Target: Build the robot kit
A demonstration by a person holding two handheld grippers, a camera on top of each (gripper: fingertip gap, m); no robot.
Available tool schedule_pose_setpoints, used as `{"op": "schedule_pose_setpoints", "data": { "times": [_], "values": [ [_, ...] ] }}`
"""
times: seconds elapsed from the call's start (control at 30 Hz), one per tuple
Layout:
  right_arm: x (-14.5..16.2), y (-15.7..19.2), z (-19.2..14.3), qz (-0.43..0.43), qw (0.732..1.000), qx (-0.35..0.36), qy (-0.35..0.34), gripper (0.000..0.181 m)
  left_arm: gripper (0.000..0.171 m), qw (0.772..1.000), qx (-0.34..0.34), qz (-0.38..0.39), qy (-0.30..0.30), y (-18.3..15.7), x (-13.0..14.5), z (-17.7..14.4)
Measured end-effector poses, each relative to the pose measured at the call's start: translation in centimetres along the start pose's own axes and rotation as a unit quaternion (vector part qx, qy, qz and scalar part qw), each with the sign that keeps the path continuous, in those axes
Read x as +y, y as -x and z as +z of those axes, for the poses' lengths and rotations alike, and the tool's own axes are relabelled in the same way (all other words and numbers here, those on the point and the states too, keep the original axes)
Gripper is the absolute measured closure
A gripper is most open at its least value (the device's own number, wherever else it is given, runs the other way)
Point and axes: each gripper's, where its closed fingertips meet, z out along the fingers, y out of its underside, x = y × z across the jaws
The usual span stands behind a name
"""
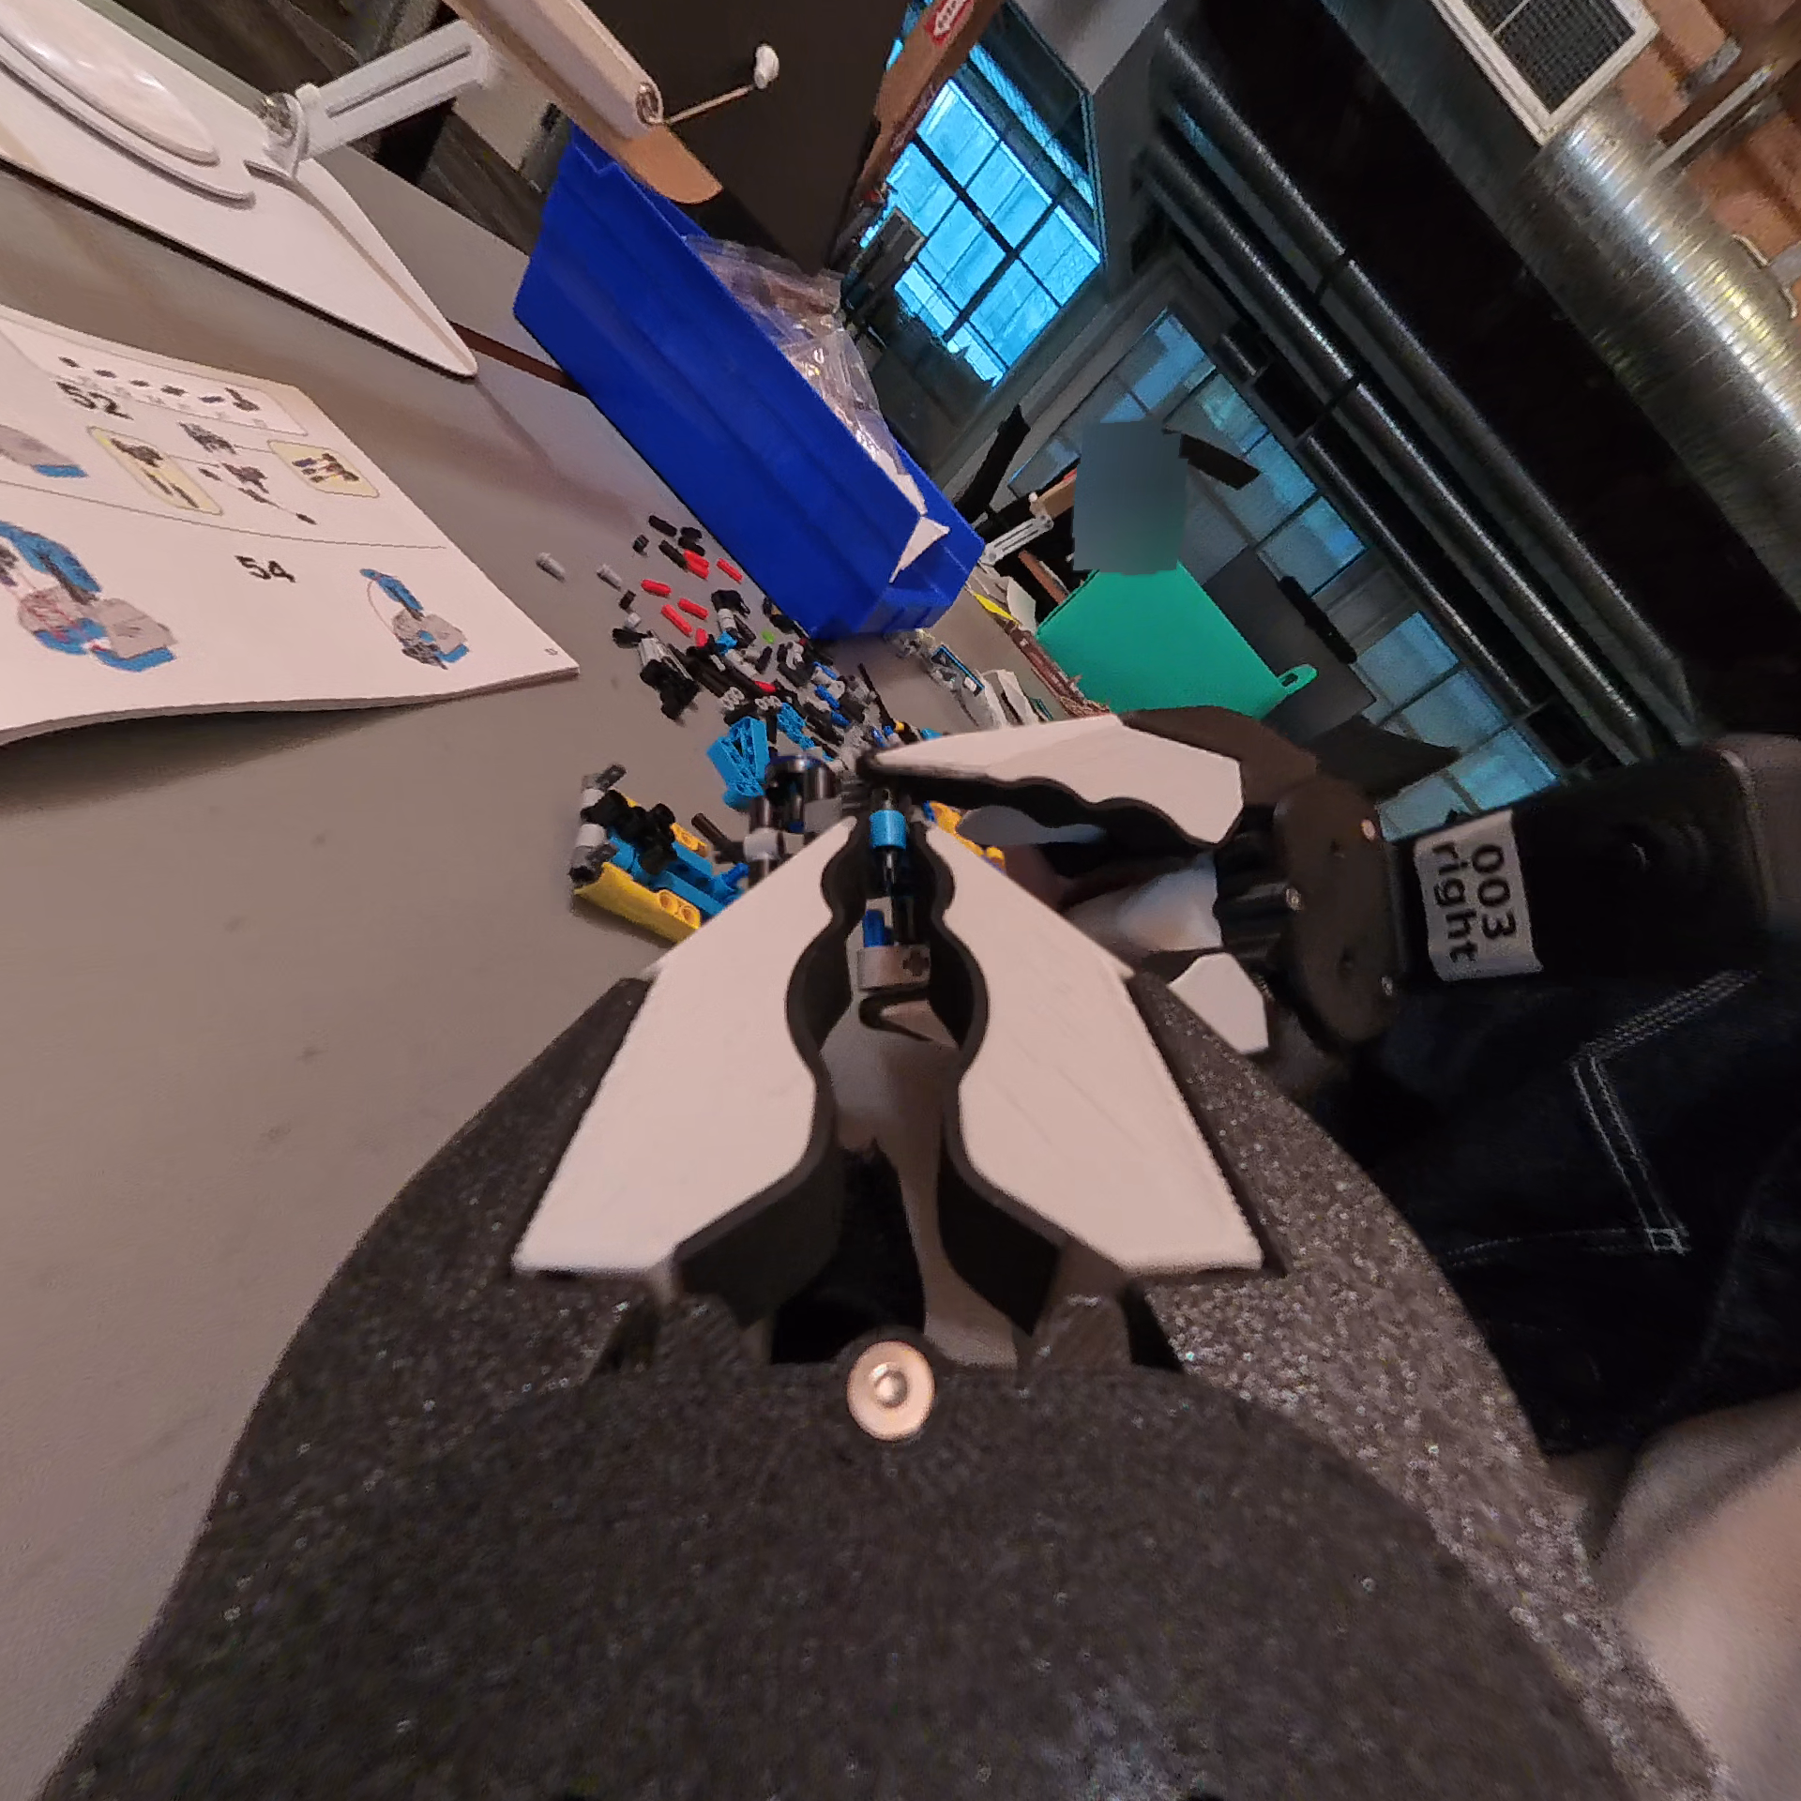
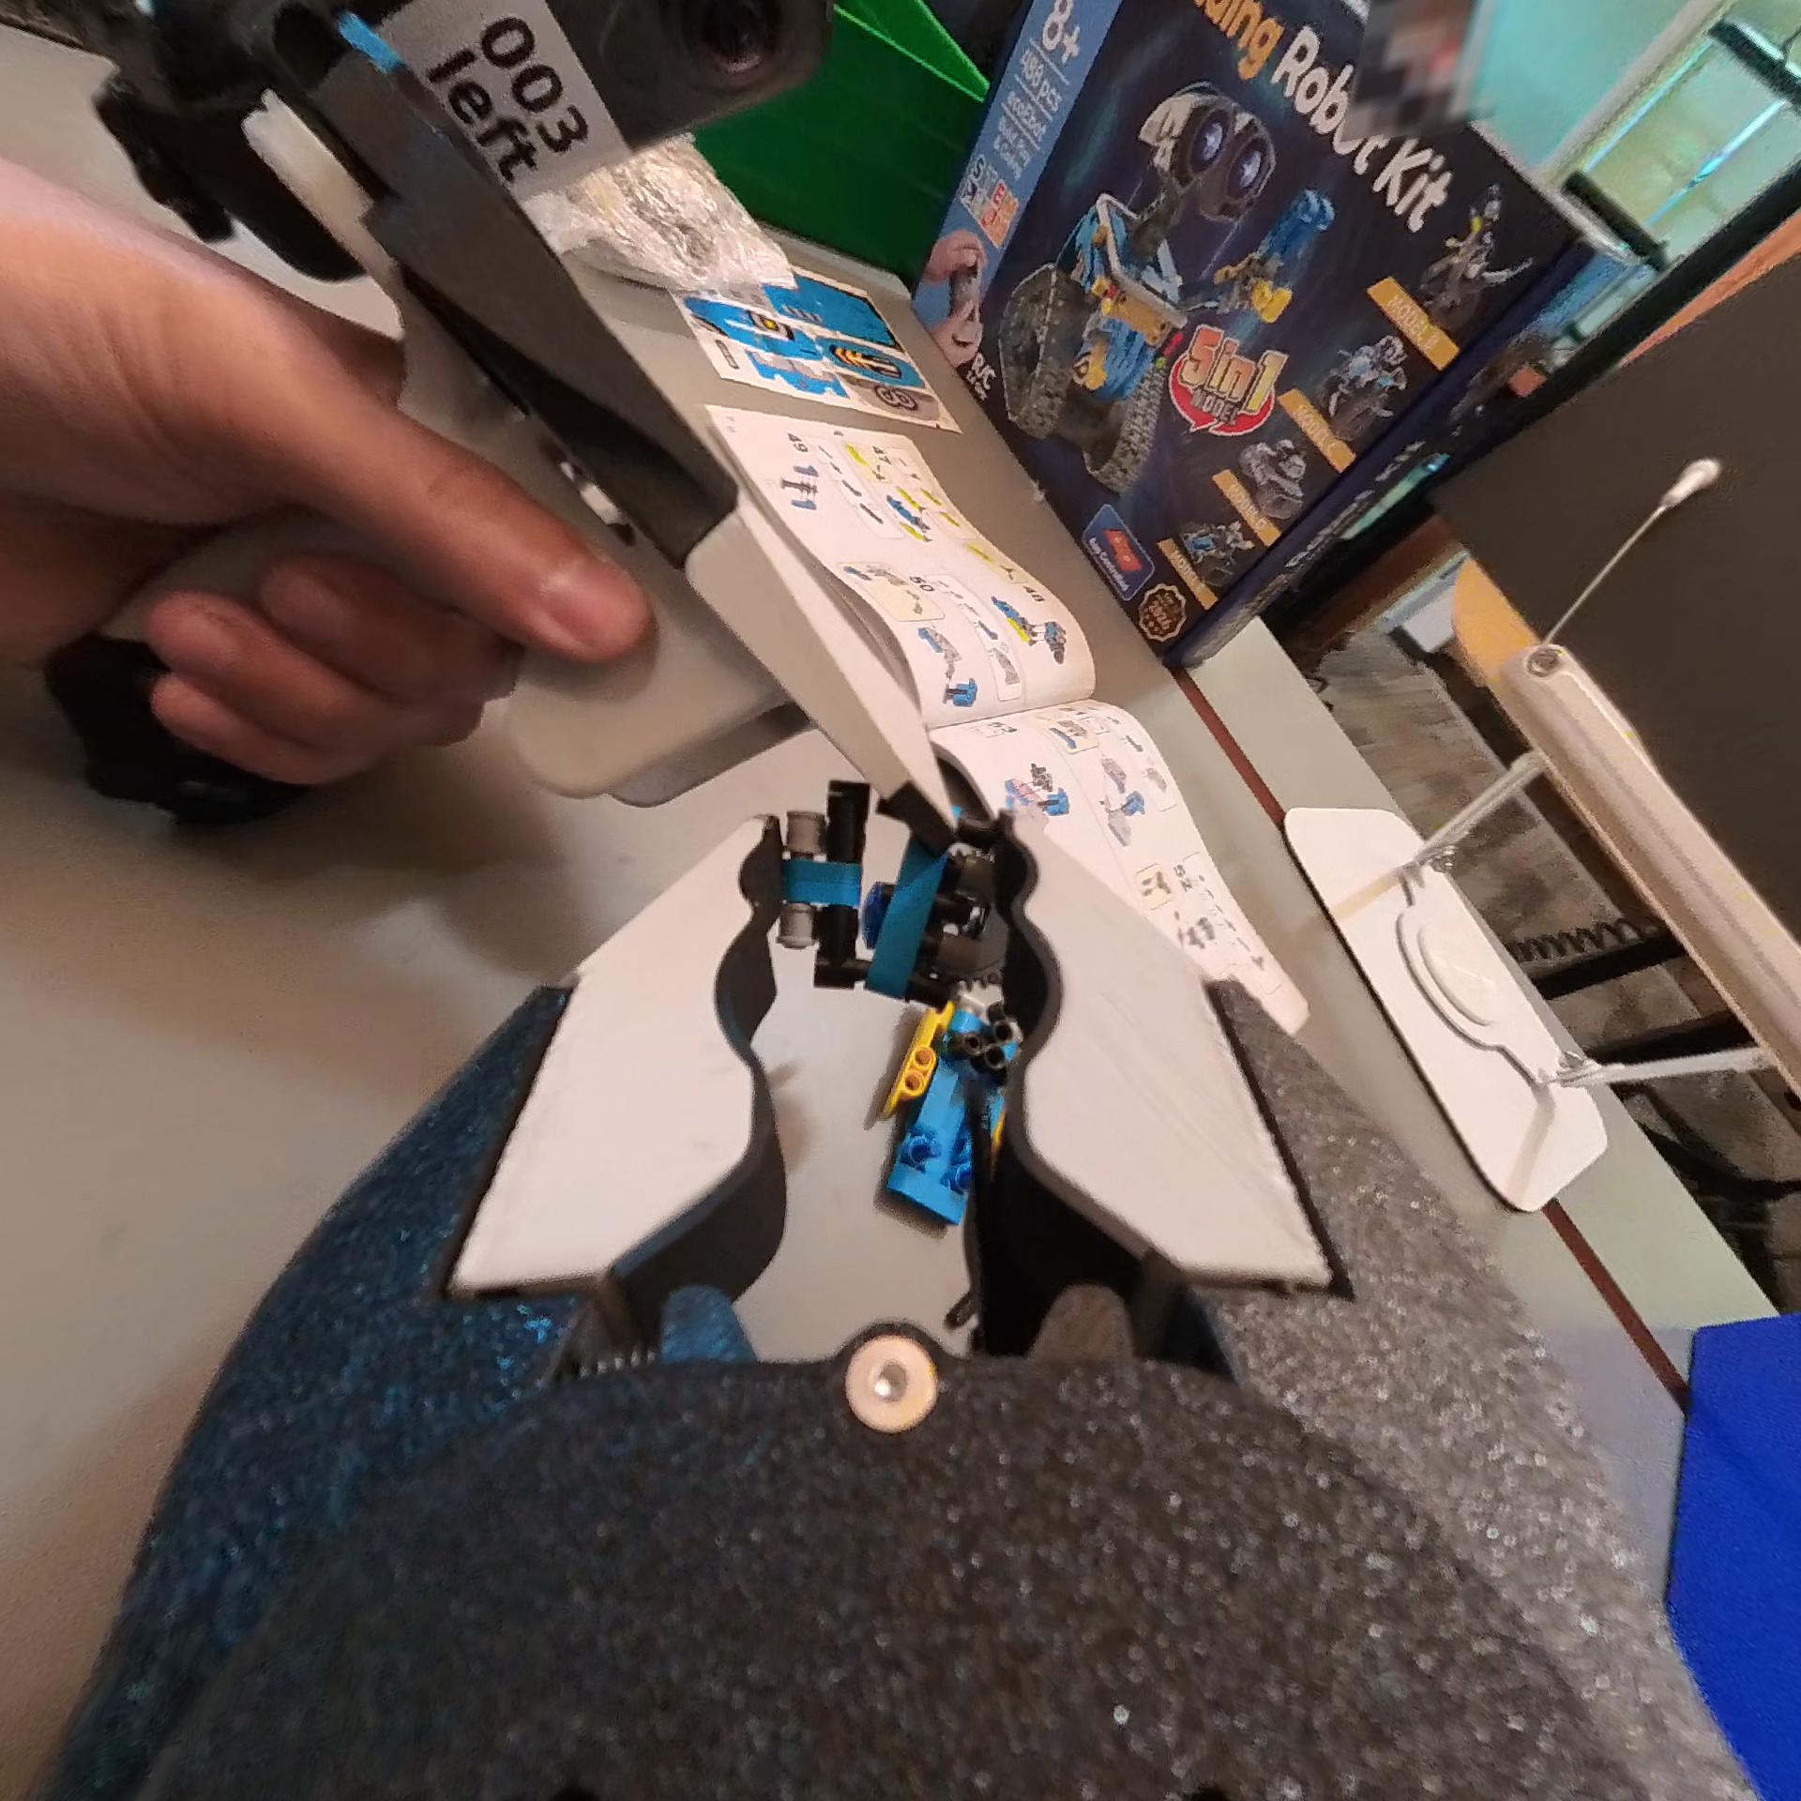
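My left tool (image 1: pixel 889 838) pinches a small blue-and-black brick assembly (image 1: pixel 885 882) above the grey worktop (image 1: pixel 292 975). My right tool (image 2: pixel 882 828) grips the same assembly (image 2: pixel 897 901). Loose bricks (image 1: pixel 741 663) lie beyond, near a blue bin (image 1: pixel 721 409).

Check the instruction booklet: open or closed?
Open. The instruction booklet lies spread on the table, printed pages facing up and curling at the fold behind both grippers.

grey matte worktop (image 1: pixel 292 975); beyond its far edge, tall gridded windows (image 1: pixel 984 224) glowing blue, a ribbed silver metal duct (image 1: pixel 1676 322), red brick wall (image 1: pixel 1764 146).
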Motion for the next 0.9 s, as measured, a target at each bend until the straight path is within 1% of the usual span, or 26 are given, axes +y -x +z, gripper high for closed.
{"op": "schedule_pose_setpoints", "data": {
  "times": [0.07, 0.13, 0.17, 0.2, 0.23, 0.3, 0.37, 0.43, 0.5, 0.53, 0.57, 0.6, 0.63, 0.67, 0.8, 0.9],
  "values": [
    [-0.1, -0.2, -0.4, -0.001, 1.0, -0.005, -0.004, 0.139, 0.164, 0.999, 0.03, -0.016, 0.003, -0.5, -0.1, -0.1],
    [0.2, -0.9, -0.5, -0.026, 1.0, 0.016, 0.001, 0.14, 0.16, 0.997, 0.064, -0.045, -0.01, -0.8, -0.9, -0.9],
    [0.2, -1.2, -0.6, -0.029, 0.999, 0.016, -0.008, 0.14, 0.157, 0.996, 0.071, -0.057, -0.027, -0.6, -1.6, -1.5],
    [0.2, -1.3, -0.8, -0.016, 1.0, 0.009, -0.017, 0.14, 0.153, 0.995, 0.068, -0.061, -0.04, -0.2, -2.2, -2.1],
    [0.2, -1.4, -0.9, 0.008, 1.0, -0.004, -0.022, 0.141, 0.152, 0.996, 0.059, -0.055, -0.046, 0.3, -2.6, -2.6],
    [-0.2, -1.4, -1.2, 0.054, 0.997, -0.037, -0.046, 0.141, 0.153, 0.998, 0.048, -0.027, -0.04, 0.4, -2.7, -3.0],
    [-0.6, -1.7, -1.5, 0.057, 0.995, -0.046, -0.065, 0.141, 0.153, 0.998, 0.053, 0.007, -0.019, -0.4, -2.2, -2.7],
    [-1.2, -1.0, -1.9, 0.06, 0.991, -0.074, -0.094, 0.142, 0.15, 0.997, 0.065, 0.048, 0.006, -1.5, -1.6, -2.2],
    [-2.3, -0.1, -2.5, 0.059, 0.981, -0.115, -0.146, 0.141, 0.149, 0.993, 0.065, 0.095, 0.023, -2.3, -1.0, -2.0],
    [-2.4, -0.4, -2.6, 0.055, 0.979, -0.11, -0.161, 0.141, 0.149, 0.991, 0.071, 0.112, 0.028, -2.8, -0.8, -2.0],
    [-1.9, -0.7, -2.3, 0.039, 0.983, -0.095, -0.153, 0.141, 0.15, 0.989, 0.08, 0.123, 0.031, -3.4, -0.6, -2.0],
    [-1.1, -0.9, -1.8, 0.013, 0.988, -0.082, -0.13, 0.141, 0.15, 0.988, 0.077, 0.131, 0.036, -3.5, -0.3, -1.8],
    [-0.9, -0.8, -1.7, -0.007, 0.99, -0.072, -0.123, 0.141, 0.15, 0.987, 0.065, 0.135, 0.049, -3.1, 0.1, -1.6],
    [-1.2, -0.4, -1.8, -0.019, 0.989, -0.072, -0.127, 0.141, 0.15, 0.987, 0.058, 0.135, 0.06, -2.9, 0.5, -1.4],
    [-0.4, 0.6, -1.2, -0.108, 0.99, -0.043, -0.084, 0.14, 0.149, 0.989, 0.042, 0.12, 0.077, -2.2, 1.2, -1.2],
    [0.1, 0.6, -0.9, -0.119, 0.991, -0.032, -0.058, 0.14, 0.15, 0.987, 0.025, 0.125, 0.098, -1.5, 2.0, -0.9]
  ]
}}
